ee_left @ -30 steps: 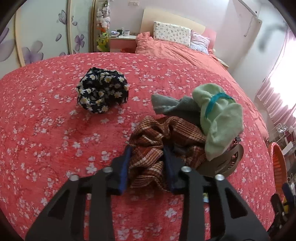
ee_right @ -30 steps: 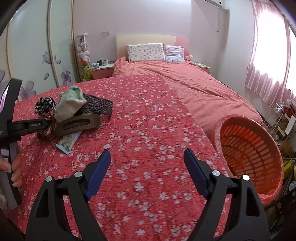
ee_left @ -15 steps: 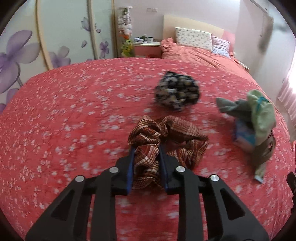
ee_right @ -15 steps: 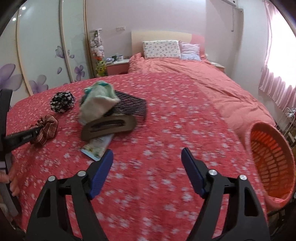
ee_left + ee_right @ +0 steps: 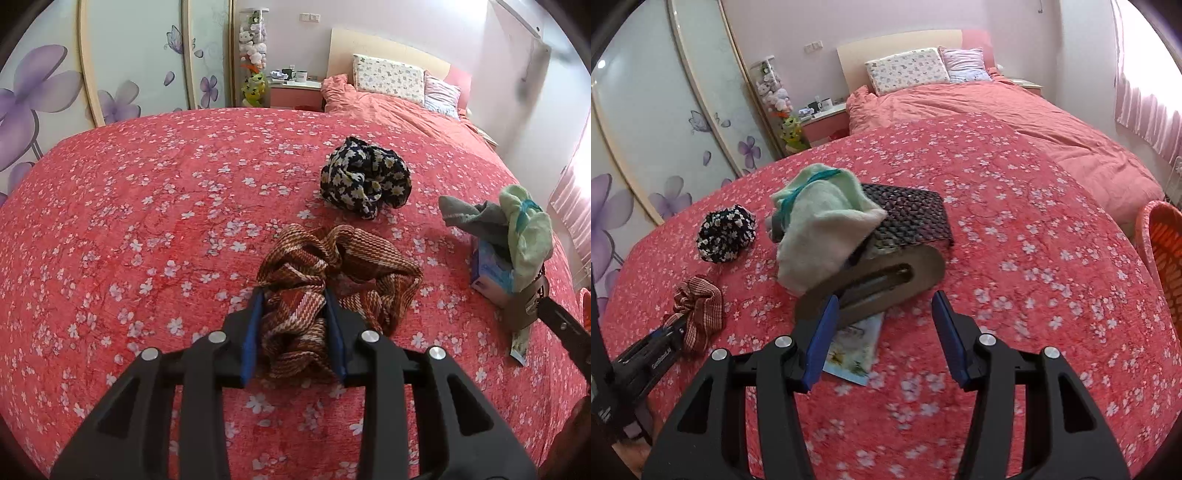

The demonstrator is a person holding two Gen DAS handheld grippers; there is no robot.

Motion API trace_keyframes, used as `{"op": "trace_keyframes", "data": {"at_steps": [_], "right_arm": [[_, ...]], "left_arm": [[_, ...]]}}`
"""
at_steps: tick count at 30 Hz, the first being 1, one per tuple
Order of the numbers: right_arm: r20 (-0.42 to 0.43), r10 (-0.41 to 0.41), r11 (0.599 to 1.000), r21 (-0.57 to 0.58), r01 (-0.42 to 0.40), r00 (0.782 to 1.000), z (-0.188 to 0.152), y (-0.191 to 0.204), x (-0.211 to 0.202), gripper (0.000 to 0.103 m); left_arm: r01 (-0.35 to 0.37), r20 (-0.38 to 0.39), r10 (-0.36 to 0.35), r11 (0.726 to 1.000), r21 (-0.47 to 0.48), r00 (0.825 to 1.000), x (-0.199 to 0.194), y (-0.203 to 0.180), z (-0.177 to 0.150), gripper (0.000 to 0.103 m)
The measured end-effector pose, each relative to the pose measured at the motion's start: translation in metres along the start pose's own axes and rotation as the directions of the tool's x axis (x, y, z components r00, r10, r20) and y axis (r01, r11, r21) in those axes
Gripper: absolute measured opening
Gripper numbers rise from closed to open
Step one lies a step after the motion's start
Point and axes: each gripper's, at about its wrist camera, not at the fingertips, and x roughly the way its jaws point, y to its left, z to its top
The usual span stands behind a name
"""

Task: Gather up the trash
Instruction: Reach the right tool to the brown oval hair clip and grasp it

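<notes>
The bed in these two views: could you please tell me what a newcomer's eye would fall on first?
The red flowered bedspread fills both views. Near the front, the left gripper has its jaws on a brown plaid scrunchie. To its right, in front of the open right gripper, lies a heap: a pale green cloth draped over a big brown hair clip, with an orange basket at the bed's right edge.

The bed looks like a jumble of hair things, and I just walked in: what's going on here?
A person is tidying the bed with a handheld gripper in each hand. The left gripper has its jaws around the brown plaid scrunchie, which lies on the red floral cover, jaws just eased a little. The right gripper has its jaws open, just narrowing, at the big brown hair clip under the green cloth. The orange basket waits at the bedside.
</notes>
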Motion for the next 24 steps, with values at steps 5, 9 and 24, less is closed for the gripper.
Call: {"op": "trace_keyframes", "data": {"at_steps": [5, 9, 24], "right_arm": [[0.027, -0.080, 0.996, -0.048, 0.081, 0.996, -0.003, 0.011, 0.001, 0.054], [0.037, -0.106, 0.994, -0.010, 0.106, 0.994, -0.002, 0.004, -0.006, 0.054], [0.031, -0.163, 0.978, -0.127, 0.165, 0.986, 0.005, 0.013, 0.005, 0.055]], "left_arm": [[0.008, 0.000, -0.008, 1.000, -0.003, 1.000, 0.001, -0.001, 0.000, 0.032], [0.011, 0.000, -0.011, 1.000, -0.004, 1.000, 0.002, 0.001, 0.001, 0.033], [0.007, 0.000, -0.007, 1.000, -0.002, 1.000, 0.002, 0.000, 0.000, 0.033]]}}
